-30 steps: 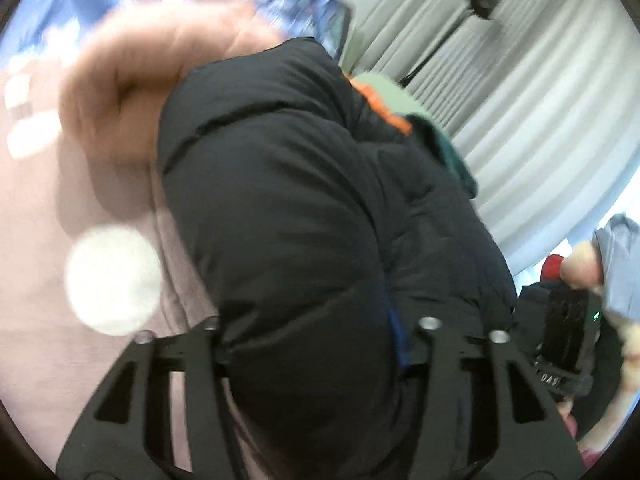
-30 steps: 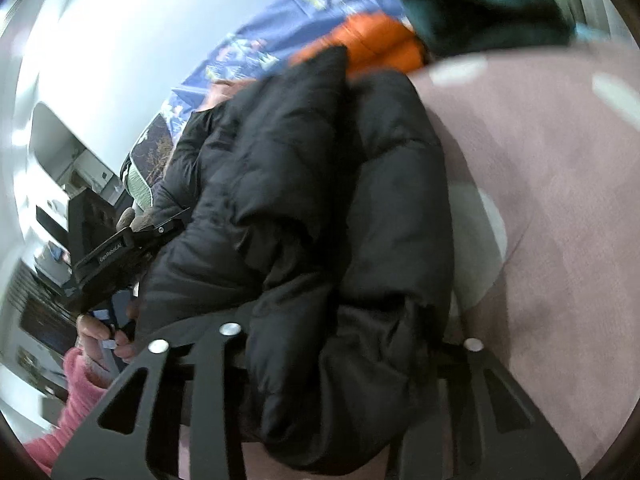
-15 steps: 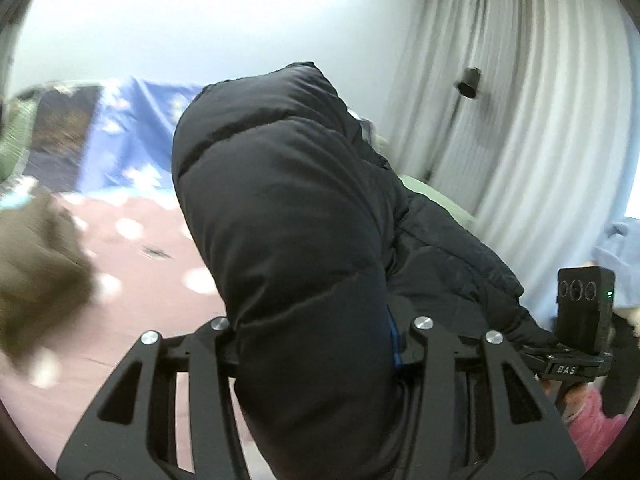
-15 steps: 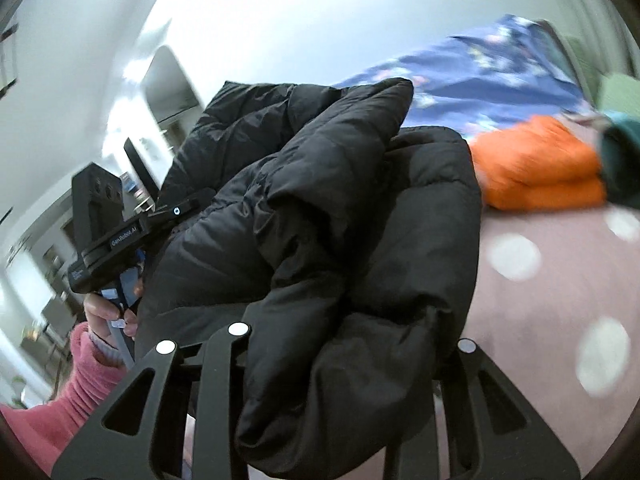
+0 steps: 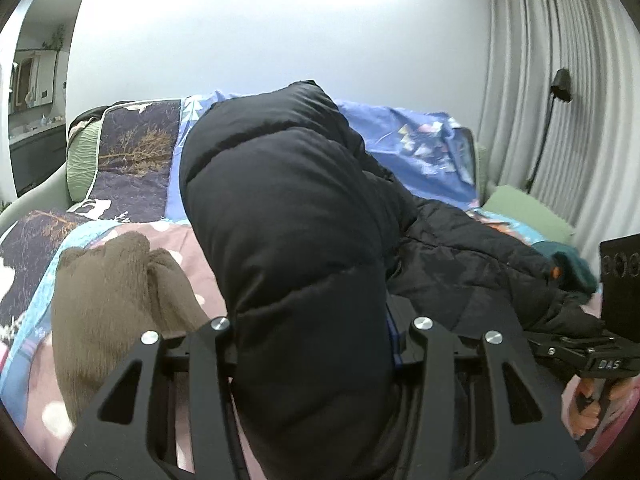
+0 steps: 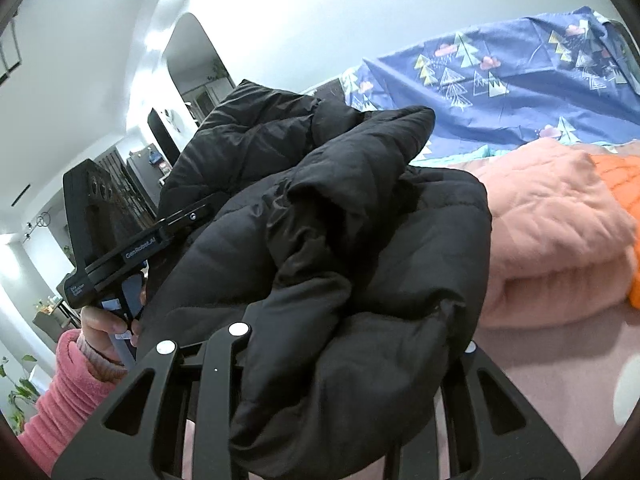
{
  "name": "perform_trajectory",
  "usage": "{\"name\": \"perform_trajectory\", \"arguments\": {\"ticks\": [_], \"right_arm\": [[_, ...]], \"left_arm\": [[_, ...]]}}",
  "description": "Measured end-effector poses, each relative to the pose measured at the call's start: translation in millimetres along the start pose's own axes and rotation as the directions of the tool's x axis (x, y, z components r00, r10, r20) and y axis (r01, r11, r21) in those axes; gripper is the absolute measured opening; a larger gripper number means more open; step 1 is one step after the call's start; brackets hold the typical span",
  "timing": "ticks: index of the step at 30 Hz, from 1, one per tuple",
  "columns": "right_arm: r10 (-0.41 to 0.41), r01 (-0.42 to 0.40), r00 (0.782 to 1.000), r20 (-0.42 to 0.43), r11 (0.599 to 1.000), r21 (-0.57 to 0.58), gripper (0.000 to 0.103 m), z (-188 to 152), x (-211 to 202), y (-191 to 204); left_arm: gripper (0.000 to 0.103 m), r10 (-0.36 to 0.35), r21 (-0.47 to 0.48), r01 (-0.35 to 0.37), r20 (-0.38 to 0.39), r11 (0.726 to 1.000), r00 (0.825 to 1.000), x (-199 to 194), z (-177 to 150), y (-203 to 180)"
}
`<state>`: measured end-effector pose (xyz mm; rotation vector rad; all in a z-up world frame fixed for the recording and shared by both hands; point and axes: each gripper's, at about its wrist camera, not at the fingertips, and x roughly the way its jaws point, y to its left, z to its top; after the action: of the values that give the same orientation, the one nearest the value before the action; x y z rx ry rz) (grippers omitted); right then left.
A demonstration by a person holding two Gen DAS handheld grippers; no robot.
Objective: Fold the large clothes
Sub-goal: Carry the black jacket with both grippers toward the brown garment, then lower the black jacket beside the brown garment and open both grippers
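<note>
Bedding is filling the background: a bed (image 5: pixel 192 240) under a pink dotted cover, with a blue tree-print sheet (image 6: pixel 520 80) draping behind it. Above the bed, a black puffer jacket (image 5: pixel 296 240) is hanging bunched between the two grippers, clear of the cover in both wrist views. Folded clothes are lying on the bed: a peach quilted garment (image 6: pixel 552 232) touching an orange one (image 6: pixel 624 184) at the right edge, and a brown fleece garment (image 5: pixel 104 304) resting just beside the left gripper (image 5: pixel 316 344). That gripper's jaws are clamping a thick padded fold of the jacket. The right gripper (image 6: pixel 348 360) is gripping another bundle of the same jacket, its jaws pressing into the padding. A hand (image 6: pixel 104 328) in a pink sleeve (image 6: pixel 64 396) is holding the left gripper's handle.
</note>
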<state>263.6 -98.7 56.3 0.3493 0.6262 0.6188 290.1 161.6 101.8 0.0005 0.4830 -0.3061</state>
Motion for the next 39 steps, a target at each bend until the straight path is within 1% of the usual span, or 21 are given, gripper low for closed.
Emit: {"name": "perform_trajectory", "arguments": {"ticks": [5,7,9,10,11,12,13,14,16,18,20,21,23,25,27,28,29,30,35,37,39], "right_arm": [[-0.047,0.049,0.998,-0.038,0.998,0.032,0.030,15.7,66.0,-25.6],[-0.069,0.073,0.996,-0.063,0.996,0.049,0.030,9.6,92.0,-31.6],[-0.131,0.136,0.987,-0.097,0.990,0.047,0.030,-0.2,121.9,-41.7],[-0.181,0.185,0.977,-0.109,0.982,0.028,0.029,-7.7,136.4,-42.9],[-0.266,0.264,0.959,-0.097,0.964,-0.029,0.029,-16.1,152.1,-41.2],[-0.323,0.318,0.944,-0.066,0.945,-0.081,0.030,-20.4,160.7,-36.9],[-0.395,0.388,0.918,-0.026,0.911,-0.137,0.031,-26.4,167.8,-30.6],[-0.433,0.426,0.901,-0.014,0.892,-0.147,0.031,-29.2,172.5,-28.8],[-0.450,0.445,0.893,-0.023,0.888,-0.111,0.031,-28.2,173.8,-33.9],[-0.475,0.470,0.879,-0.038,0.878,-0.094,0.031,-25.6,178.9,-39.5],[-0.493,0.486,0.869,-0.047,0.867,-0.110,0.035,-27.5,179.8,-37.1],[-0.486,0.479,0.873,-0.048,0.871,-0.109,0.036,-24.5,180.8,-38.3],[-0.442,0.434,0.894,-0.069,0.895,-0.102,0.039,-22.5,183.6,-43.9],[-0.394,0.385,0.913,-0.110,0.918,-0.090,0.041,-25.9,168.0,-39.4],[-0.351,0.342,0.928,-0.123,0.936,-0.087,0.045,-34.6,143.2,-29.5],[-0.345,0.337,0.932,-0.114,0.938,-0.085,0.054,-36.1,131.8,-25.3],[-0.351,0.344,0.931,-0.097,0.935,-0.082,0.066,-40.8,118.8,-22.9],[-0.353,0.347,0.933,-0.073,0.934,-0.083,0.067,-46.5,102.5,-19.2],[-0.344,0.338,0.936,-0.076,0.938,-0.081,0.067,-73.2,35.1,-11.7],[-0.351,0.347,0.934,-0.064,0.936,-0.065,0.067,-82.4,12.1,-9.6],[-0.369,0.367,0.929,-0.042,0.929,-0.052,0.067,-89.2,-14.0,-7.4]], "left_arm": [[0.048,0.049,0.028,-0.048,-0.043,0.998,0.998,78.5,4.1,18.7],[0.050,0.086,0.034,-0.084,-0.079,0.996,0.993,111.2,-2.6,34.1],[0.055,0.139,0.030,-0.136,-0.139,0.990,0.981,149.7,-15.3,49.1],[0.059,0.179,0.028,-0.177,-0.179,0.984,0.967,173.6,-22.2,58.9],[0.062,0.212,0.022,-0.212,-0.217,0.977,0.953,194.2,-30.4,67.8],[0.068,0.248,-0.002,-0.257,-0.250,0.966,0.936,217.5,-42.1,75.2],[0.071,0.256,-0.042,-0.273,-0.239,0.961,0.937,227.4,-49.2,79.1],[0.073,0.248,-0.077,-0.270,-0.222,0.960,0.943,231.4,-51.7,83.3],[0.075,0.252,-0.070,-0.272,-0.211,0.960,0.944,246.8,-50.3,87.2],[0.076,0.280,-0.022,-0.292,-0.220,0.956,0.935,259.4,-49.8,85.2],[0.079,0.299,0.001,-0.308,-0.236,0.952,0.925,263.4,-49.6,83.2],[0.080,0.306,0.007,-0.314,-0.241,0.949,0.921,258.9,-49.7,78.4],[0.084,0.320,0.013,-0.327,-0.247,0.945,0.914,250.7,-49.7,78.8],[0.088,0.332,0.026,-0.337,-0.253,0.941,0.909,238.3,-46.5,76.2],[0.089,0.348,0.052,-0.346,-0.244,0.937,0.905,216.2,-43.2,72.1],[0.089,0.348,0.059,-0.344,-0.238,0.937,0.907,209.0,-41.7,69.9],[0.089,0.341,0.065,-0.336,-0.229,0.940,0.912,197.7,-41.0,66.3],[0.090,0.333,0.074,-0.325,-0.214,0.943,0.918,183.5,-39.6,61.9],[0.092,0.311,0.097,-0.299,-0.149,0.949,0.939,118.2,-46.8,39.8],[0.094,0.291,0.092,-0.280,-0.138,0.955,0.947,92.3,-55.4,29.1],[0.095,0.244,0.084,-0.234,-0.140,0.969,0.960,62.6,-70.2,12.9]]}}
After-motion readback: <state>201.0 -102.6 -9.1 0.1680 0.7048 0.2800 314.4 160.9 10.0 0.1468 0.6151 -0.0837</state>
